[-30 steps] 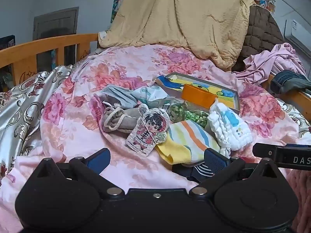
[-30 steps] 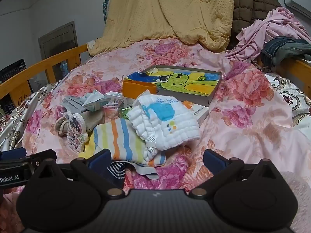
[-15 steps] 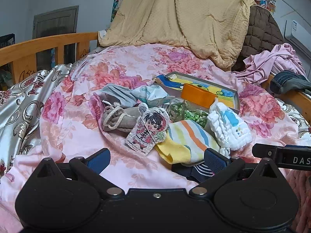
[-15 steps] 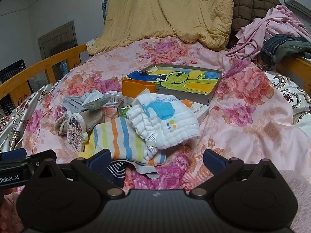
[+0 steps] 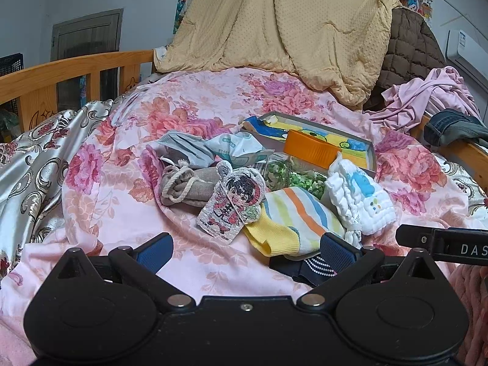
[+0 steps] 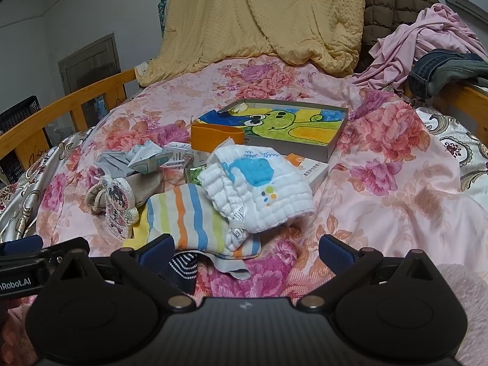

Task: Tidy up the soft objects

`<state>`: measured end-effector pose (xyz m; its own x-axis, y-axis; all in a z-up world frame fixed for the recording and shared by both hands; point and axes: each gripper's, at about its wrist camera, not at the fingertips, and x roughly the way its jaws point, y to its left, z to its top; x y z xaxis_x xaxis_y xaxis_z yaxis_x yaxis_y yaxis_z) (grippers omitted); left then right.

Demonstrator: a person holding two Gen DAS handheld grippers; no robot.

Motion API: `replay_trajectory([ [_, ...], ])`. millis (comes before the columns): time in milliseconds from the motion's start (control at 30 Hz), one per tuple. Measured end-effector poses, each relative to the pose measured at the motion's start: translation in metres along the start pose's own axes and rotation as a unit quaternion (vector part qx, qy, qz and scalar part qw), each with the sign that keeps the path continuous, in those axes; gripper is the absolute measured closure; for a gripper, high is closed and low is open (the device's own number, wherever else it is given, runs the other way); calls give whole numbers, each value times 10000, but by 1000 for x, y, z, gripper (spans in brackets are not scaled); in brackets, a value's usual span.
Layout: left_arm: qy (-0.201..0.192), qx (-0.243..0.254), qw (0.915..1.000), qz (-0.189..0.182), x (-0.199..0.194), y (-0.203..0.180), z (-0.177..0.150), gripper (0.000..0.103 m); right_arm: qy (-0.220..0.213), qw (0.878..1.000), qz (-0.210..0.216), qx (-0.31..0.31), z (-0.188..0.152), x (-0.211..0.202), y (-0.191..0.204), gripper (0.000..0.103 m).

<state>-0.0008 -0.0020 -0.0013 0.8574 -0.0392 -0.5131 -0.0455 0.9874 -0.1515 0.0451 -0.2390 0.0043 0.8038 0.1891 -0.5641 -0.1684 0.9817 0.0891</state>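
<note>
A heap of soft things lies on the floral bed cover [image 5: 128, 210]. It holds a striped sock [image 5: 300, 213] [image 6: 195, 216], a white quilted cloth with a blue print [image 5: 360, 195] [image 6: 259, 189], a beige drawstring pouch [image 5: 186, 186] [image 6: 143, 189], a cartoon figure patch [image 5: 231, 204] [image 6: 117, 204], a grey face mask [image 5: 186, 149] and a dark dotted sock [image 5: 311, 267] [image 6: 183, 263]. My left gripper [image 5: 244, 251] is open and empty just before the heap. My right gripper [image 6: 245, 250] is open and empty, its left finger by the dark sock.
A shallow box with a frog picture [image 6: 289, 122] and an orange holder [image 6: 216, 135] sit behind the heap, with a bag of green bits [image 5: 289, 175]. A yellow quilt [image 5: 289, 30], pink clothes [image 6: 427, 39] and jeans [image 6: 442, 67] lie at the back. Wooden rails [image 5: 70, 70] edge the bed.
Both grippers have drawn back very slightly and stay open. Nothing in the heap has moved.
</note>
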Motion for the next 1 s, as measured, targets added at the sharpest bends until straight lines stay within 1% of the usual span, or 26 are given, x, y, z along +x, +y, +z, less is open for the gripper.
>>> replay_trajectory([
  [1000, 12, 13, 10000, -14, 0, 0, -2, 1, 28, 10000, 25, 37, 0, 1, -1, 0],
])
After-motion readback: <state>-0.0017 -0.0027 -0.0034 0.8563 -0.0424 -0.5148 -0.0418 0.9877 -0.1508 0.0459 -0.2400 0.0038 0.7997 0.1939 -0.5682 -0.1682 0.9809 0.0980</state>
